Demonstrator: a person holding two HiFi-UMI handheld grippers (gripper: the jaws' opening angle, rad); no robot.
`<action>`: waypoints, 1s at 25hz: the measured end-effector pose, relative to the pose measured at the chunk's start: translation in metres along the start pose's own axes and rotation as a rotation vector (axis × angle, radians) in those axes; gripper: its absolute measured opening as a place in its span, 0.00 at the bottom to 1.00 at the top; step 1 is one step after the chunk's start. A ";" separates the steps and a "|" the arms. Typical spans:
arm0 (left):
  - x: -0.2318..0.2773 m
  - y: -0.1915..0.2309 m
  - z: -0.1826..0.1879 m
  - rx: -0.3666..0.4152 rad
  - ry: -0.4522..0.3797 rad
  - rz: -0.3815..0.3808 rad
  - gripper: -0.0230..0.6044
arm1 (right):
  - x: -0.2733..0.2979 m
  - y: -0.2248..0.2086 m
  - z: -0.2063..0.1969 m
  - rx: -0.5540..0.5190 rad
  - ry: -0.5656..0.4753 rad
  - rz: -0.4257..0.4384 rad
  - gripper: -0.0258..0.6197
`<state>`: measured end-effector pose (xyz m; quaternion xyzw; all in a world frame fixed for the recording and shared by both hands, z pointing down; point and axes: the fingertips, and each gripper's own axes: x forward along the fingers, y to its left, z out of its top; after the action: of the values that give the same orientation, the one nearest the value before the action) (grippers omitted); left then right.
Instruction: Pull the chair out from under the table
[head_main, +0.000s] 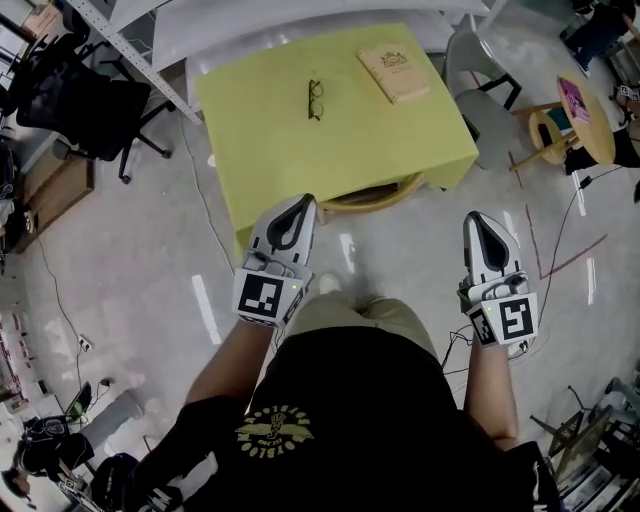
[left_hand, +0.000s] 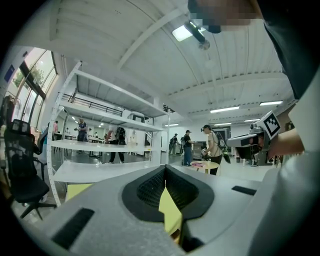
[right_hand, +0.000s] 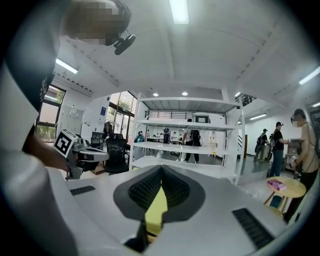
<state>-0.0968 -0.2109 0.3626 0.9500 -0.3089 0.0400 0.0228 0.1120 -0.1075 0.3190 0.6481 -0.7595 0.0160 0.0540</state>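
Wooden chair (head_main: 375, 196) (just its curved back) beneath yellow table (head_main: 270, 150)

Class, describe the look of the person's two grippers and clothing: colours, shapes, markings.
The left gripper and right gripper are light grey, tapering to a point, with black textured pads in a teardrop-shaped hollow. Each carries a white cube with black square markers. The person wears a black short-sleeved T-shirt with a yellow emblem.

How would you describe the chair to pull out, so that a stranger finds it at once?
Find the large yellow table. The chair is tucked under its near edge; only a curved wooden back shows. The black office chair and the grey chair are not under the table.
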 end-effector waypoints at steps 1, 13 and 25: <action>0.002 0.002 0.000 0.004 0.002 -0.001 0.05 | 0.003 -0.001 0.001 -0.004 0.000 0.001 0.05; 0.024 0.018 -0.014 0.013 0.067 0.076 0.05 | 0.039 -0.034 -0.023 -0.028 0.054 0.072 0.05; 0.050 0.020 -0.018 0.010 0.111 0.169 0.06 | 0.085 -0.057 -0.034 -0.051 0.070 0.256 0.06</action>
<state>-0.0693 -0.2551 0.3853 0.9170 -0.3859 0.0956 0.0318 0.1570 -0.1969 0.3587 0.5433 -0.8338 0.0260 0.0942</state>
